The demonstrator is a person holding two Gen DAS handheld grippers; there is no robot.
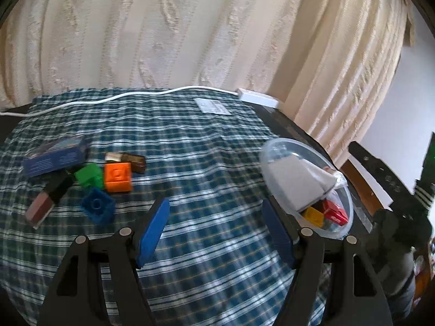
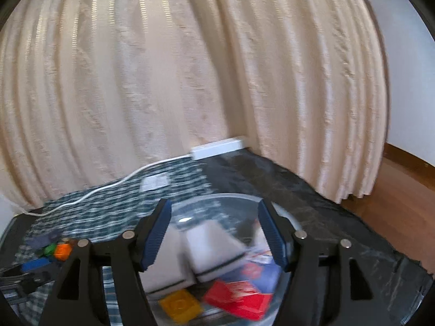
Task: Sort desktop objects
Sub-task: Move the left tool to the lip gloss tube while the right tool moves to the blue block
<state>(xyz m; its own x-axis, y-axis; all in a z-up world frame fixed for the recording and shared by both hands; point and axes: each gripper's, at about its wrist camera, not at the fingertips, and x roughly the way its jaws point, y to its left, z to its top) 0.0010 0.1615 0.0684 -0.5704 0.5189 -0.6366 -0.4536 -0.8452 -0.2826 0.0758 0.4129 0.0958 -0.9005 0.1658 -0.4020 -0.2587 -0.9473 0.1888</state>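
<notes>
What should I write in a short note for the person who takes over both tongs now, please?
Left tongs: open, empty, above the checked cloth.
Right tongs: open, empty, above the clear bowl.
Done: the bowl already holds a yellow brick, a red box and white boxes.
Left on the cloth: orange brick, green brick, blue brick, blue box, a brown tube and a dark tube with a pinkish end.
Next, likely: left tongs pick from that pile.

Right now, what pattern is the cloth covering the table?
The cloth is a dark blue and white plaid, clearest in the left wrist view.
</notes>
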